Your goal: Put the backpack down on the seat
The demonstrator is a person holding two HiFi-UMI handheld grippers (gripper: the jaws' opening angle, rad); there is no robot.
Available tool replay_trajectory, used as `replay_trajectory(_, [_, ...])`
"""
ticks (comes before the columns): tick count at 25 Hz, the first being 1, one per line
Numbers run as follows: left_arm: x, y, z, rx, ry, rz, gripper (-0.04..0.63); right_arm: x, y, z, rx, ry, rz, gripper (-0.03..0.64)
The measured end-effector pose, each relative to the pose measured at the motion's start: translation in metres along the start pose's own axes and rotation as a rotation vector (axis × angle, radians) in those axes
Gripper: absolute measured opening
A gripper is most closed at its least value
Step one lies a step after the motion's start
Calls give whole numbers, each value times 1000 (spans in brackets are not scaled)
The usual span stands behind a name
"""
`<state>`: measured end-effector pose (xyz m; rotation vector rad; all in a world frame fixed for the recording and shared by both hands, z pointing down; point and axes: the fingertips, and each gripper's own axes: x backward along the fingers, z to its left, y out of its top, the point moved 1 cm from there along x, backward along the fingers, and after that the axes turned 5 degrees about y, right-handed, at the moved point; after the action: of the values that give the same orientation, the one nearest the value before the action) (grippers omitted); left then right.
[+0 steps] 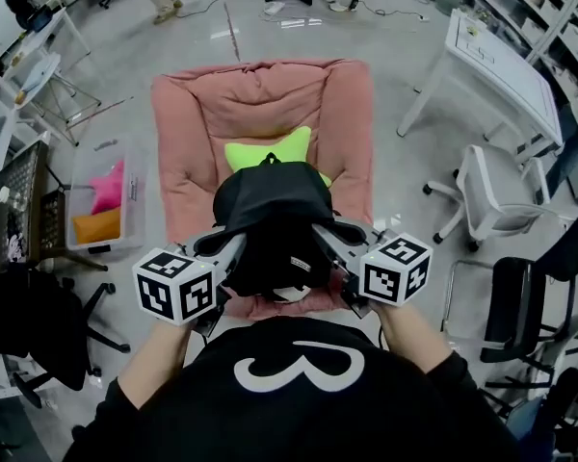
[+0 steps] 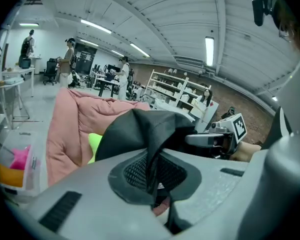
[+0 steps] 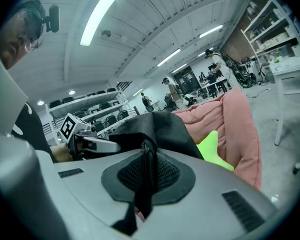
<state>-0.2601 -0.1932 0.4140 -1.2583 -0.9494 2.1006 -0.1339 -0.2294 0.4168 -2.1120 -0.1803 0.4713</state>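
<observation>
A black backpack [image 1: 265, 224] hangs over the front of a pink padded seat [image 1: 183, 152], held up between both grippers. My left gripper [image 1: 233, 248] is shut on a fold of the backpack [image 2: 140, 134] at its left side. My right gripper [image 1: 320, 239] is shut on the backpack fabric [image 3: 150, 134] at its right side. A lime green cushion [image 1: 270, 150] lies on the seat behind the bag, partly hidden by it. In each gripper view black cloth is pinched between the jaws, and the other gripper shows beyond the bag.
A clear bin [image 1: 106, 200] with pink and orange items stands left of the seat. A white table [image 1: 501, 61] and a white chair [image 1: 491, 195] are on the right, with a black chair [image 1: 525, 306] nearer. People stand far back in the room.
</observation>
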Motion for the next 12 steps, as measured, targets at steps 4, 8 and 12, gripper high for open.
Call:
replay_trajectory(4, [-20, 10, 29, -5, -47, 21, 17, -25, 6, -18, -6, -64, -4, 20])
replay_trajectory(8, [-40, 17, 52, -15, -68, 44, 17, -45, 8, -36, -21, -112, -4, 20])
replay_trajectory(12, [-61, 17, 69, -32, -81, 62, 17, -58, 3, -54, -30, -159, 19, 20])
